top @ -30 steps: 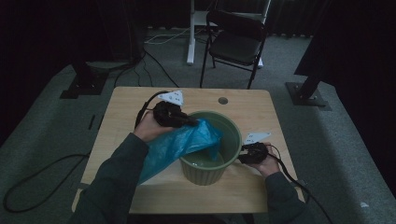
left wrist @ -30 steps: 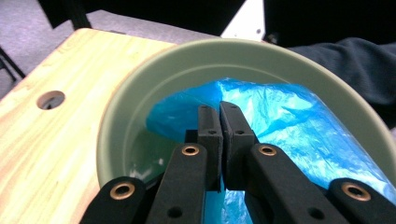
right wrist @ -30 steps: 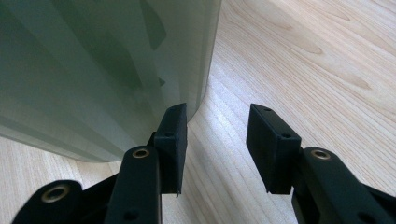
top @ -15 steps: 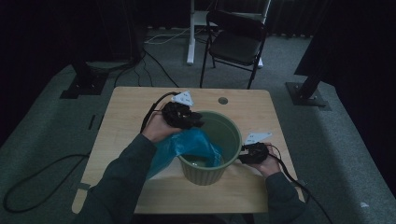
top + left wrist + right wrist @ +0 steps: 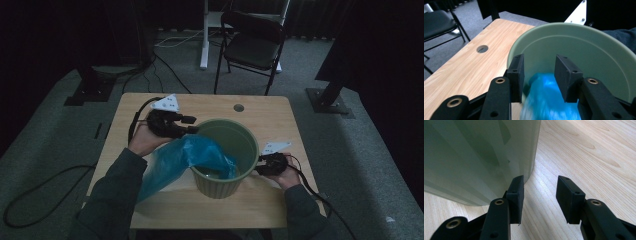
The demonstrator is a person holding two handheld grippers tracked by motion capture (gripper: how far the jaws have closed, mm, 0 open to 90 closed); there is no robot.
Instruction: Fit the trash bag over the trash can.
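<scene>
A pale green bin (image 5: 235, 181) stands on the wooden table (image 5: 285, 125). A blue plastic bag (image 5: 172, 167) hangs over its left rim, one end inside and the rest trailing down onto the table. My left gripper (image 5: 193, 125) hovers at the bin's far-left rim. Its jaws have just been opening and stand apart. In the left gripper view the blurred bag (image 5: 546, 100) lies below the left gripper (image 5: 539, 65), loose and untouched, with the bin (image 5: 589, 47) behind. My right gripper (image 5: 257, 168) is open low beside the bin's right wall (image 5: 474, 152); the right gripper (image 5: 540, 185) holds nothing.
A black folding chair (image 5: 252, 47) stands beyond the table's far edge. A round cable hole (image 5: 238, 107) sits near that edge. Cables run over the grey floor at the left (image 5: 45, 185), and stand bases sit at both sides.
The left gripper opened and let go of the blue bag, then drew back a little to the left. The bag slumped lower over the rim. The right gripper stayed put.
</scene>
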